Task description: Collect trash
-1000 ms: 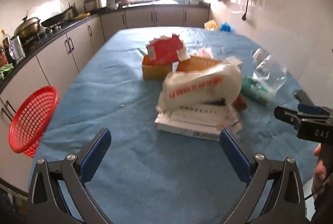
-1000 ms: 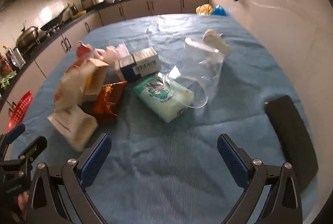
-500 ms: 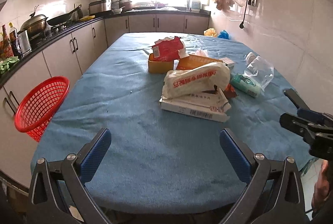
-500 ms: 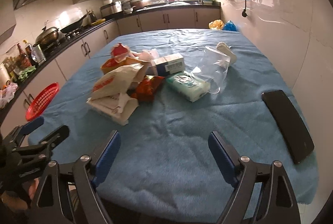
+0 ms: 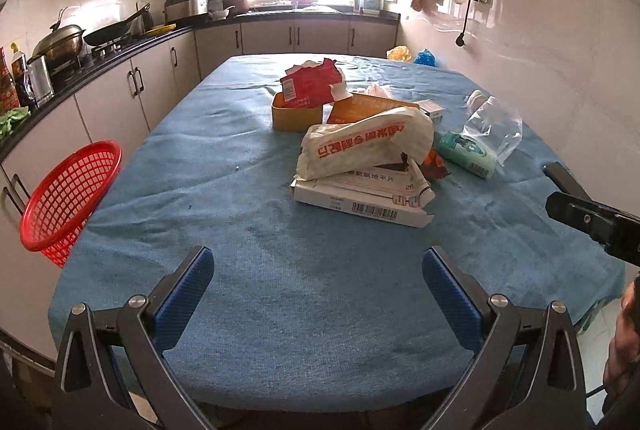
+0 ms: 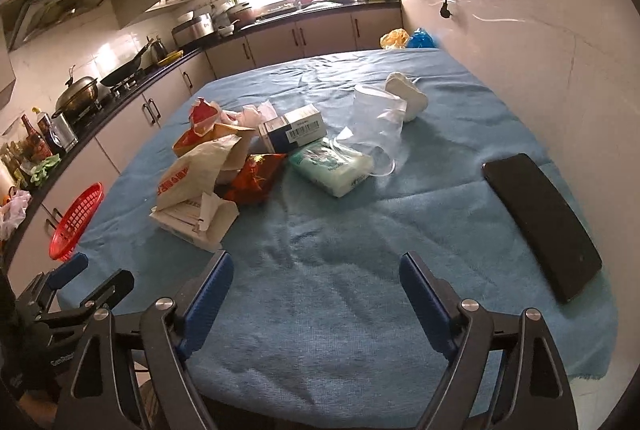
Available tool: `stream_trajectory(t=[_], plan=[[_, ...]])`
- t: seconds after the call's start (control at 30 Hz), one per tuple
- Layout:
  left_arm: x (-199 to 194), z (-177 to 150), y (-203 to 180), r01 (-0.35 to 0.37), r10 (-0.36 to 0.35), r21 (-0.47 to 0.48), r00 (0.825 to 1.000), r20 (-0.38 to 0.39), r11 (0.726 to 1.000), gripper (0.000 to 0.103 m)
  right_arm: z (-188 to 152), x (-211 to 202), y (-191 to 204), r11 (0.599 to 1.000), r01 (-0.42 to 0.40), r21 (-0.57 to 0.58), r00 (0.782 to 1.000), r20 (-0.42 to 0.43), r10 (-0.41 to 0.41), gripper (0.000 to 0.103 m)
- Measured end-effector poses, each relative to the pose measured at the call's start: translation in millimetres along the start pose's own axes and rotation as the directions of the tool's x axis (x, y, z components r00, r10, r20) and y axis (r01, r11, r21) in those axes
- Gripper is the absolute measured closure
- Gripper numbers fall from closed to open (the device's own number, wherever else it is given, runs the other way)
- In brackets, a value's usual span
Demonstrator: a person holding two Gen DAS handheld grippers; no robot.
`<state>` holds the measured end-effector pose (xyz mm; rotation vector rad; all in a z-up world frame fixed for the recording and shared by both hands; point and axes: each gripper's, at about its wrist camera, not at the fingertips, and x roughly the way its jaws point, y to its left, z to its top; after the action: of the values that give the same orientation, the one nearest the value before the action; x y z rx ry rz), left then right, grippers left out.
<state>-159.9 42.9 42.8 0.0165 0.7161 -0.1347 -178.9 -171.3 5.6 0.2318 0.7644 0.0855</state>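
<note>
A pile of trash lies mid-table: a crumpled white paper bag with red print (image 5: 368, 146) on a flat white box (image 5: 360, 200), a yellow tub (image 5: 297, 116) with red torn packaging (image 5: 312, 84), a green tissue pack (image 5: 466, 152) and a clear plastic bag (image 5: 494, 124). In the right wrist view the paper bag (image 6: 192, 174), a red snack wrapper (image 6: 256, 176), a barcode box (image 6: 294, 130) and the tissue pack (image 6: 332, 166) show. My left gripper (image 5: 318, 278) is open and empty over the near table edge. My right gripper (image 6: 316, 282) is open and empty, short of the pile.
A red mesh basket (image 5: 68, 198) hangs off the table's left edge, also in the right wrist view (image 6: 76, 222). A black phone (image 6: 540, 222) lies at the right on the blue tablecloth (image 5: 248, 158). Kitchen counters run along the left and back. A white wall is at the right.
Both grippers have pulled back from the pile toward the near table edge and risen. More of the table shows. The trash has not moved. Both stay open.
</note>
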Motion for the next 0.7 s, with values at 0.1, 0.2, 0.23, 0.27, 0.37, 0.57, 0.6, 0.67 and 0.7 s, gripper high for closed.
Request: stream_trajectory(t=[0.1, 0.2, 0.23, 0.27, 0.37, 0.57, 0.6, 0.67, 0.7], plan=[[0.7, -1.3, 0.5, -0.002, 0.002, 0.0, 1.0, -0.002, 1.0, 0.0, 0.7, 0.3, -2.1, 1.0, -0.024, 0.014, 1.0, 0.0, 0.024, 0.015], [1.2, -2.1, 0.6, -0.005, 0.005, 0.003, 1.0, -0.005, 1.0, 0.0, 0.6, 1.2, -1.6, 1.0, -0.017, 0.01, 1.0, 0.001, 0.017, 0.015], [1.1, -2.2, 0.5, -0.006, 0.006, 0.003, 1.0, -0.005, 1.0, 0.0, 0.3, 2.3, -0.7, 1.0, -0.018, 0.004, 1.0, -0.004, 0.018, 0.015], [1.1, -2.1, 0.6, -0.005, 0.005, 0.003, 1.0, -0.005, 1.0, 0.0, 0.0, 2.9, -0.5, 1.0, -0.02, 0.003, 1.0, -0.007, 0.02, 0.015], [1.1, -2.4, 0.6, -0.007, 0.007, 0.004, 1.0, -0.004, 1.0, 0.0, -2.1, 6.1, 1.6, 1.0, -0.018, -0.006, 1.0, -0.021, 0.018, 0.015], [1.1, -3.1, 0.8, -0.01, 0.01, 0.006, 1.0, -0.004, 1.0, 0.0, -3.8, 6.8, 7.5, 0.999, -0.004, -0.034, 1.0, -0.022, 0.003, 0.015], [1.3, -3.1, 0.5, -0.012, 0.012, 0.005, 1.0, -0.004, 1.0, 0.0, -3.8, 7.3, 8.4, 0.999, -0.002, -0.039, 1.0, -0.023, 0.001, 0.015], [1.7, -3.8, 0.8, -0.012, 0.012, 0.006, 1.0, -0.006, 1.0, 0.0, -4.1, 8.6, 10.0, 0.999, 0.001, -0.046, 1.0, -0.026, -0.002, 0.015], [2.0, -4.0, 0.9, -0.012, 0.012, 0.007, 1.0, -0.007, 1.0, 0.0, -4.5, 9.0, 10.2, 0.999, 0.0, -0.047, 1.0, -0.027, -0.001, 0.015]])
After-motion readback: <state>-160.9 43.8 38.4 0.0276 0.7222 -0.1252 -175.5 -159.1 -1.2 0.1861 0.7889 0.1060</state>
